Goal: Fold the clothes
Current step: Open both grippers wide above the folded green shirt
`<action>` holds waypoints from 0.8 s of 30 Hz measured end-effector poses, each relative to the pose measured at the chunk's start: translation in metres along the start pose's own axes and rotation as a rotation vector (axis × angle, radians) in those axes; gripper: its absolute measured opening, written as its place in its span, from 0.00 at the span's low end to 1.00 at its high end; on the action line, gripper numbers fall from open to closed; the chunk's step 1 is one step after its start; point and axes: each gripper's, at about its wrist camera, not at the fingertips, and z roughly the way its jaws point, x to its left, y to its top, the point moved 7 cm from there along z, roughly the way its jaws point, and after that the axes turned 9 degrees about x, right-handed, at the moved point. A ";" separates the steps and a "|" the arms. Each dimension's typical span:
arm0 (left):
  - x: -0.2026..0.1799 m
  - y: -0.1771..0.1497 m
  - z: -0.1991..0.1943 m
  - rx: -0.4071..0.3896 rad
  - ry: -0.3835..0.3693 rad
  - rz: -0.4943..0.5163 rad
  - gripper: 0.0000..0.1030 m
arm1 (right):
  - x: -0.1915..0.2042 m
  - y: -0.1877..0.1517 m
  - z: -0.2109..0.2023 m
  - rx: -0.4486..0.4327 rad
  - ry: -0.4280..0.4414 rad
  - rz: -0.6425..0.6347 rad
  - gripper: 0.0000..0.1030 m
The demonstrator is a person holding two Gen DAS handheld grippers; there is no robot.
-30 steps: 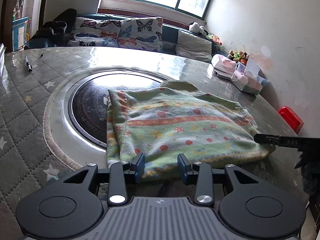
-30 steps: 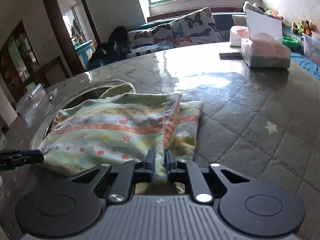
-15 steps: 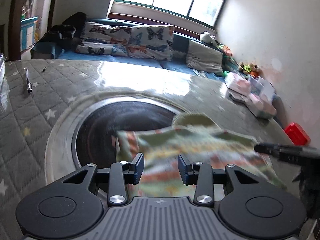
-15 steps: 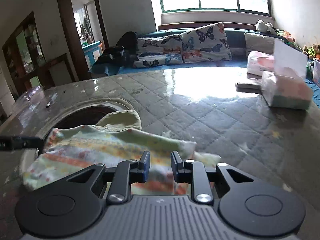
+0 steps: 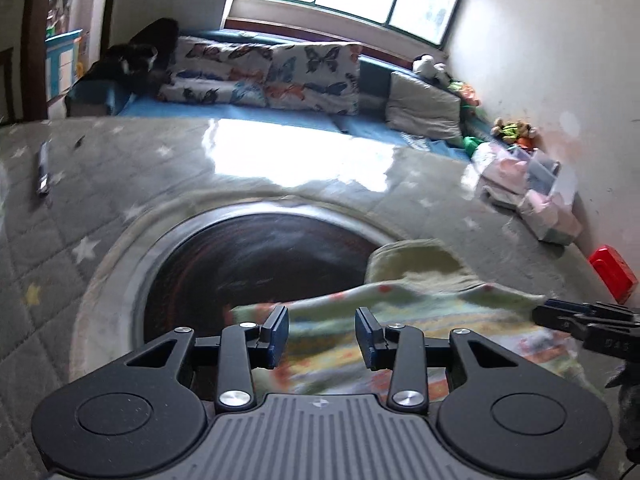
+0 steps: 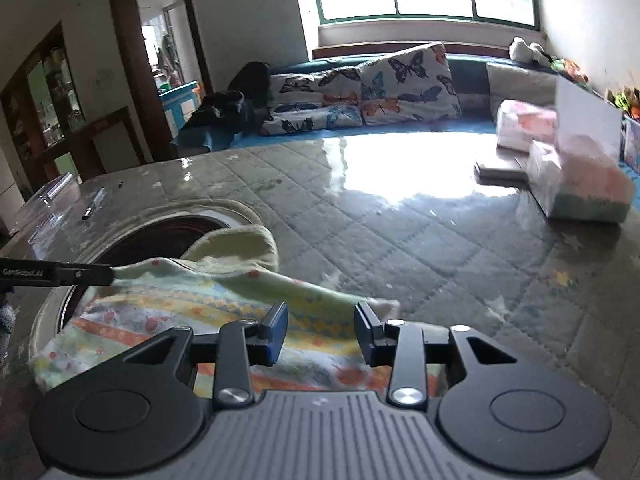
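Observation:
A folded green garment (image 5: 432,320) with coloured stripes and red dots lies on the round table, partly over the dark glass centre (image 5: 260,264). It also shows in the right wrist view (image 6: 180,312). My left gripper (image 5: 322,336) is open and empty above the garment's near edge. My right gripper (image 6: 320,334) is open and empty above the garment's right end. The right gripper's fingers (image 5: 576,320) show at the right of the left wrist view. The left gripper's fingers (image 6: 60,274) show at the left of the right wrist view.
The table has a grey quilted cover (image 6: 400,232). Tissue packs and boxes (image 6: 576,176) stand at the far right. A red box (image 5: 612,272) lies by the wall. A pen (image 5: 43,172) lies at the far left. A sofa with butterfly cushions (image 5: 280,76) stands behind.
My right gripper let go of the garment's edge and opened. Both grippers rose and drew back from the garment, which now lies lower in both views.

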 end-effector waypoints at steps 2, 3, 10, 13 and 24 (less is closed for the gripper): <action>-0.010 0.006 0.005 -0.002 -0.007 0.017 0.39 | 0.007 0.005 0.004 -0.001 0.012 -0.009 0.38; -0.015 0.009 0.008 -0.002 -0.009 0.026 0.38 | 0.011 0.007 0.007 -0.001 0.016 -0.016 0.39; -0.024 0.007 0.038 0.048 0.008 0.041 0.38 | 0.027 0.006 0.030 0.039 0.033 -0.033 0.41; -0.023 0.005 0.037 0.047 0.009 0.040 0.38 | 0.028 0.004 0.027 0.038 0.028 -0.044 0.42; -0.021 -0.013 -0.018 -0.021 0.021 0.039 0.59 | 0.061 -0.017 -0.008 0.013 0.052 -0.157 0.65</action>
